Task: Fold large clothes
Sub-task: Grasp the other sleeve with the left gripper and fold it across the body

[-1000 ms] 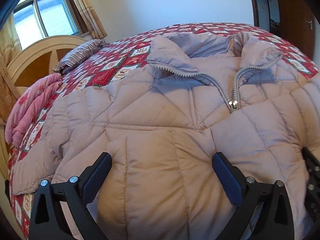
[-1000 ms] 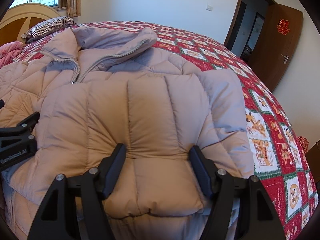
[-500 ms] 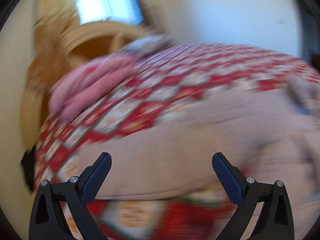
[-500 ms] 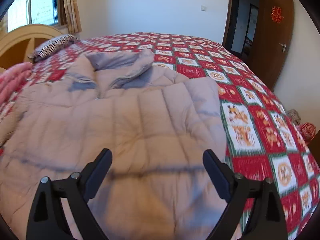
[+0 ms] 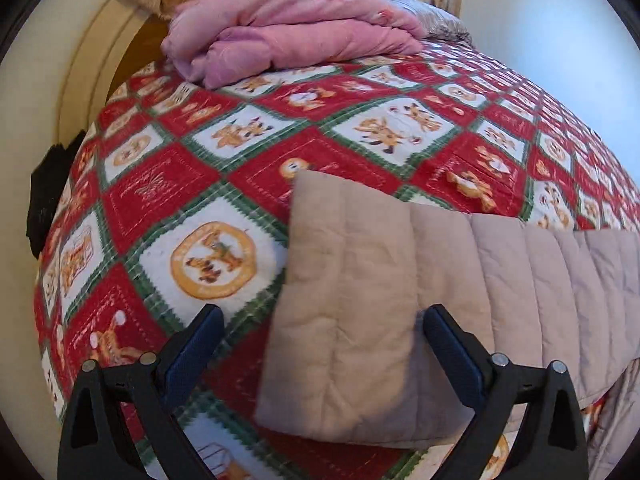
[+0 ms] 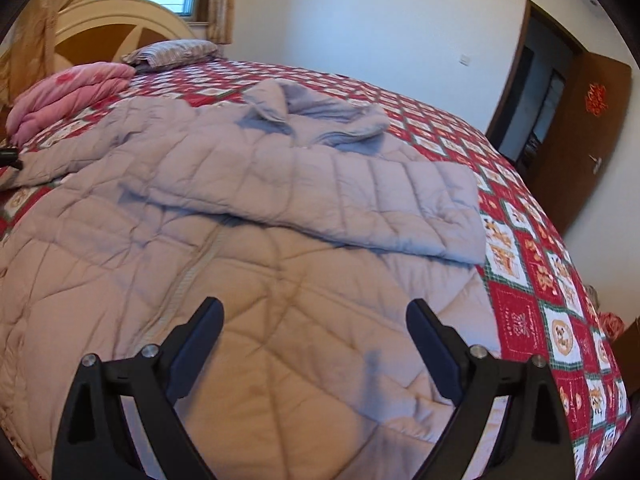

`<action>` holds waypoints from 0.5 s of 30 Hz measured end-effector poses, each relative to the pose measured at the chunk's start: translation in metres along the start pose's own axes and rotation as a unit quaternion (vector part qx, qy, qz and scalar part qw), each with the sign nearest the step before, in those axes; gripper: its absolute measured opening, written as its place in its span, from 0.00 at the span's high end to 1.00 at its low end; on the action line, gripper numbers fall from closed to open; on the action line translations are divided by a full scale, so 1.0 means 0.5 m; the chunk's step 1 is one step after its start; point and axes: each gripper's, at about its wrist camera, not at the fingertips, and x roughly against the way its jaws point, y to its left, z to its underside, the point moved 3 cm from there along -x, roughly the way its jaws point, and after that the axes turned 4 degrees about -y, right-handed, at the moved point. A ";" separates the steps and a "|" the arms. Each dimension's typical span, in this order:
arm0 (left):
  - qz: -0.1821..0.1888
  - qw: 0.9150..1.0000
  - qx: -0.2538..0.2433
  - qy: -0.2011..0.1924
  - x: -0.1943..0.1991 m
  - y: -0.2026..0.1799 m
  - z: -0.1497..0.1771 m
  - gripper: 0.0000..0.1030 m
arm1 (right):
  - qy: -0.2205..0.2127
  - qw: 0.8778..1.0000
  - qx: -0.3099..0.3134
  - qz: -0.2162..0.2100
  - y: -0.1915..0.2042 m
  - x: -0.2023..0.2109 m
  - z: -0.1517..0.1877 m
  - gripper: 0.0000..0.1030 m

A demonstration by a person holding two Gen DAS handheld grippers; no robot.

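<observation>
A large beige quilted down jacket (image 6: 248,240) lies face up on the bed, collar toward the far wall. Its right sleeve (image 6: 360,200) is folded across the chest. Its left sleeve (image 5: 400,292) stretches out flat on the bedspread, cuff end toward the headboard side. My left gripper (image 5: 320,340) is open and hovers just above that cuff, with the cuff's end between its fingers. My right gripper (image 6: 314,332) is open and empty above the jacket's lower front. The tip of the left gripper (image 6: 10,158) shows at the left edge of the right wrist view.
The bed carries a red, white and green patterned bedspread (image 5: 192,184). A folded pink quilt (image 5: 288,40) and a striped pillow (image 6: 172,52) lie by the wooden headboard (image 6: 120,20). A brown door (image 6: 588,128) stands open at the right.
My left gripper swung left from the jacket's chest to the outstretched left sleeve cuff. My right gripper drew back and up from the folded right sleeve, and both stay open.
</observation>
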 end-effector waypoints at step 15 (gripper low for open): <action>0.132 0.954 -0.157 -0.216 0.417 -0.282 -0.021 0.89 | -0.042 0.994 -0.094 0.030 -0.100 0.054 0.006 0.08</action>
